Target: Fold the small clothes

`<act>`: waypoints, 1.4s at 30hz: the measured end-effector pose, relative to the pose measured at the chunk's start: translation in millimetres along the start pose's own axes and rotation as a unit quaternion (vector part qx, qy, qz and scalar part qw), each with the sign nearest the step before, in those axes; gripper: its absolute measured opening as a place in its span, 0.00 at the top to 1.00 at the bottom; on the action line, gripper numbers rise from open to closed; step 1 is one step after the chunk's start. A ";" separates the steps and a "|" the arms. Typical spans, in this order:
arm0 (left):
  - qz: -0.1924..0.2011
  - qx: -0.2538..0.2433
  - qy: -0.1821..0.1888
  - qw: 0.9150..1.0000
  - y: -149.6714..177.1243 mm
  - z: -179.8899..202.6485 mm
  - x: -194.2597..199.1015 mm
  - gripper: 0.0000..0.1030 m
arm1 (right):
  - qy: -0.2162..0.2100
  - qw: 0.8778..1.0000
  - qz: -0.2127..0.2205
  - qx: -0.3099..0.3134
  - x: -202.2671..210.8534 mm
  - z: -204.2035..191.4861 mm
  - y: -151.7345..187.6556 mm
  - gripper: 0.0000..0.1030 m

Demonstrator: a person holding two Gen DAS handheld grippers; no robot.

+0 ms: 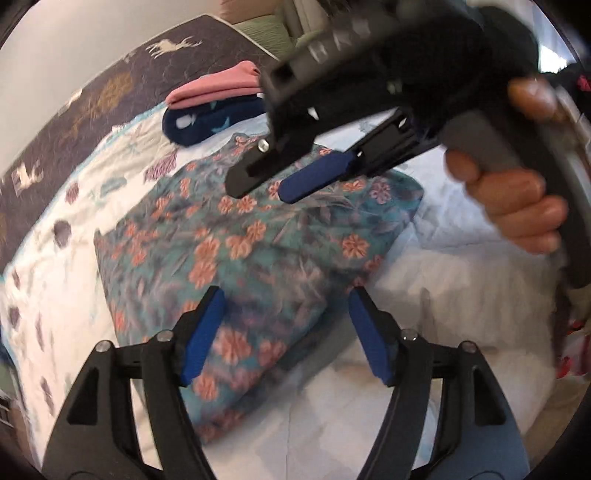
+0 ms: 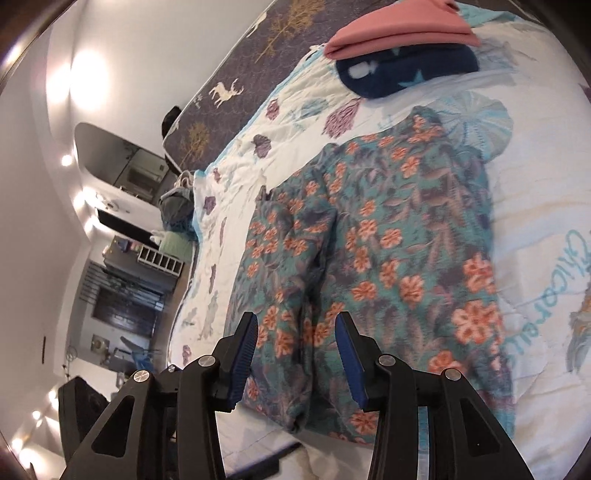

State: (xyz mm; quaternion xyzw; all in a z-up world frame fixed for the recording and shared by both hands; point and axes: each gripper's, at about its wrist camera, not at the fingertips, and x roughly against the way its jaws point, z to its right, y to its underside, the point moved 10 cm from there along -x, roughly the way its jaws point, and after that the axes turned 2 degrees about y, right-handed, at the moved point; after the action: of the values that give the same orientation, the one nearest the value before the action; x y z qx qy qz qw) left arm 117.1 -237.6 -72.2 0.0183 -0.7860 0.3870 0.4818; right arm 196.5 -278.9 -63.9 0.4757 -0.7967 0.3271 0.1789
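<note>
A teal garment with orange flowers [image 1: 236,258] lies folded on the white printed bedspread [image 1: 59,280]; it also shows in the right wrist view [image 2: 388,258]. My left gripper [image 1: 286,332] is open and empty, hovering over the garment's near edge. My right gripper [image 2: 297,354] is open and empty above the garment's near end. In the left wrist view the right gripper [image 1: 266,186] hangs over the garment's far part, held by a hand [image 1: 517,206].
A folded pink garment [image 1: 218,86] lies on a folded navy one [image 1: 207,123] at the far side of the bed; both show in the right wrist view [image 2: 399,35]. A dark quilt with deer [image 2: 236,88] lies beyond. Room furniture [image 2: 122,288] stands left of the bed.
</note>
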 end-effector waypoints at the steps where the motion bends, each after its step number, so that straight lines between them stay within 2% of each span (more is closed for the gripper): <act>1: -0.003 -0.003 -0.007 1.000 -0.5 -0.9 -4.9 0.32 | -0.001 1.000 0.002 -0.004 2.8 1.7 -1.8 0.56; 2: -0.007 0.001 -0.004 1.000 -1.0 -2.6 -9.3 0.46 | -0.004 1.000 0.004 -0.008 5.4 3.0 -4.2 0.56; 3: -0.011 0.016 0.012 1.000 0.2 -5.6 -12.5 0.75 | -0.008 1.000 0.004 -0.010 7.4 4.1 -5.9 0.54; 4: -0.016 0.035 0.025 0.999 1.9 -8.5 -12.4 0.87 | -0.012 1.000 0.002 -0.010 8.6 4.8 -7.3 0.53; 5: -0.019 0.063 0.048 0.997 3.3 -14.4 -10.7 0.90 | -0.016 1.000 -0.002 -0.009 8.9 4.6 -8.2 0.52; 8: 0.004 0.153 0.115 0.982 4.4 -35.5 8.3 0.90 | -0.012 1.000 -0.019 0.001 1.8 6.0 -13.2 0.50; 10: 0.018 0.203 0.153 0.967 6.1 -48.5 21.3 0.90 | -0.017 0.999 -0.038 0.004 -10.2 3.1 -18.1 0.48; 12: 0.029 0.232 0.169 0.957 8.8 -59.4 31.8 0.90 | -0.033 0.998 -0.060 0.003 -24.1 -3.0 -21.1 0.48; 14: 0.032 0.244 0.173 0.953 12.3 -63.9 36.7 0.90 | -0.052 0.995 -0.080 0.002 -41.6 -11.1 -25.1 0.46; 18: 0.032 0.253 0.182 0.950 14.5 -64.8 36.4 0.90 | -0.061 0.992 -0.115 -0.003 -76.4 -20.6 -33.8 0.42; 21: 0.040 0.255 0.186 0.948 11.5 -66.0 36.5 0.90 | -0.042 0.989 -0.140 -0.010 -105.8 -20.0 -41.6 0.42; 23: 0.046 0.257 0.187 0.947 10.5 -68.9 41.7 0.90 | -0.033 0.989 -0.142 -0.016 -118.7 -19.1 -49.5 0.42; 26: 0.054 0.262 0.182 0.946 11.2 -78.2 46.4 0.90 | -0.023 0.989 -0.143 -0.030 -122.9 -18.0 -58.9 0.42; 31: 0.057 0.276 0.182 0.942 18.6 -90.8 48.9 0.90 | 0.039 0.990 -0.132 0.018 -97.0 -7.7 -59.9 0.42; 34: 0.056 0.283 0.196 0.937 18.5 -91.9 44.5 0.90 | 0.015 0.988 -0.152 -0.003 -90.2 1.9 -49.6 0.42; 40: 0.044 0.276 0.206 0.938 18.8 -81.2 35.8 0.90 | -0.049 0.984 -0.169 -0.034 -120.0 -9.8 -59.7 0.40; 41: 0.044 0.277 0.209 0.937 18.3 -80.4 35.7 0.90 | -0.049 0.984 -0.169 -0.035 -126.6 -13.8 -62.7 0.43; 42: 0.044 0.281 0.215 0.934 17.7 -80.4 35.8 0.90 | -0.043 0.984 -0.167 -0.033 -133.1 -16.3 -66.4 0.62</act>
State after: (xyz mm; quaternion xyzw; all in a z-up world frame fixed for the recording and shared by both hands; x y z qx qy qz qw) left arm 150.7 -162.5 -36.0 0.0345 -0.5233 0.6074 0.5967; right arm 318.6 -204.4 -108.2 0.6096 -0.7233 0.2454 0.2122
